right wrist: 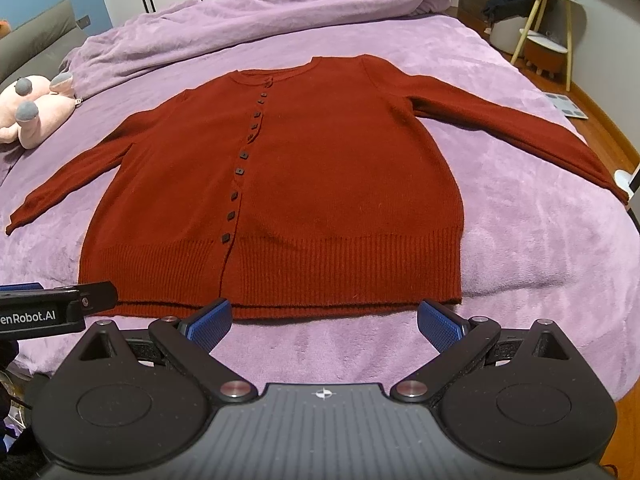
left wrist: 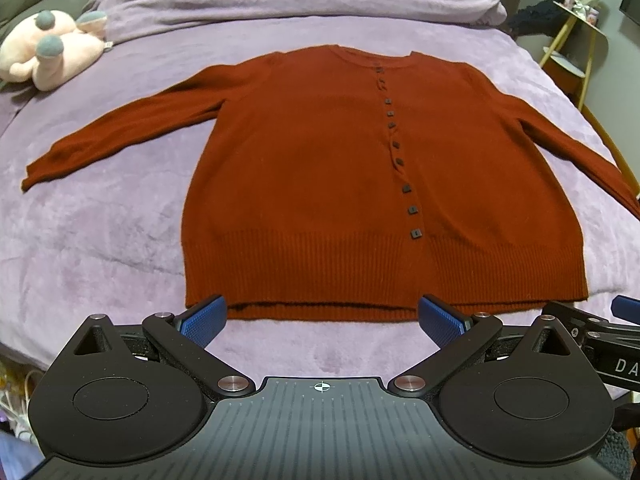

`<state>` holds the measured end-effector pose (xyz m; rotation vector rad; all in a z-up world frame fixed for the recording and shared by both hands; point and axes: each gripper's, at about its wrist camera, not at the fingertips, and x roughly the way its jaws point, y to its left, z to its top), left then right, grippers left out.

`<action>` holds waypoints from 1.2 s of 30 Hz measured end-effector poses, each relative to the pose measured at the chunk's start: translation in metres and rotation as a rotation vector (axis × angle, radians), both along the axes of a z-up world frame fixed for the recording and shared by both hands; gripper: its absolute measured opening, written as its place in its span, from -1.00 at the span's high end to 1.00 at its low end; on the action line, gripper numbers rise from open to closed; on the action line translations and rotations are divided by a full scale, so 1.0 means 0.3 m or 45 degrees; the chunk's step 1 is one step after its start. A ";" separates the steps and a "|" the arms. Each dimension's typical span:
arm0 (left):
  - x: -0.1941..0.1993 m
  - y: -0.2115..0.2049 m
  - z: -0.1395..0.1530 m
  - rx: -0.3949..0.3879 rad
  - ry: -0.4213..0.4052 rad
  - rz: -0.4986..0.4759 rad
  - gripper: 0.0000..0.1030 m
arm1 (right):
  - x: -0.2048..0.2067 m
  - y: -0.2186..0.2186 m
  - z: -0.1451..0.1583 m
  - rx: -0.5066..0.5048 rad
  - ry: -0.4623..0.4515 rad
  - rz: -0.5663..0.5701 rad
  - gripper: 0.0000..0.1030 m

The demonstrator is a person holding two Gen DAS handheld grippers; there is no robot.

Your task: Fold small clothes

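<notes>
Here a rust-red buttoned cardigan (left wrist: 320, 168) lies face up and flat on a bed covered by a lilac fleece blanket (left wrist: 100, 240), its collar away from the cameras, its ribbed hem (left wrist: 360, 272) nearest them, and both sleeves spread outward and slightly hemward; this open layout exposes every edge for a first fold, so the folding appears not yet begun. The left gripper (left wrist: 322, 320) hovers just short of the hem, toward the cardigan's left half, with its blue-padded fingers (left wrist: 204, 320) spread wide and holding nothing. The right gripper (right wrist: 324, 320) hovers likewise just short of the hem, toward the cardigan's right half, its fingers (right wrist: 440, 326) equally spread and empty; each tool shows at the edge of the other's view, so the two sit side by side. Paired placement along the hem probably prepares a two-point pinch, which would keep the soft knit from sagging when lifted. The row of dark square buttons (right wrist: 240, 172) marks the garment's midline. Beyond the left sleeve (left wrist: 112, 136) rests a pink plush toy (left wrist: 48, 52), well clear of the cardigan.
</notes>
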<state>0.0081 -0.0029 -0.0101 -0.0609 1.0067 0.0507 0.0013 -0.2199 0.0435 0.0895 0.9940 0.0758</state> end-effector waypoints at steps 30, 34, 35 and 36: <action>0.010 -0.010 -0.022 0.008 0.035 0.015 -1.00 | 0.005 -0.028 -0.014 0.072 -0.002 -0.010 -0.92; 0.014 -0.013 -0.027 0.011 0.043 0.015 -1.00 | 0.003 -0.035 -0.018 0.097 -0.005 -0.007 -0.92; 0.016 -0.015 -0.029 0.012 0.045 0.014 -1.00 | 0.002 -0.037 -0.019 0.100 -0.008 -0.005 -0.92; 0.017 -0.015 -0.030 0.014 0.047 0.014 -1.00 | 0.003 -0.037 -0.020 0.098 -0.012 -0.002 -0.92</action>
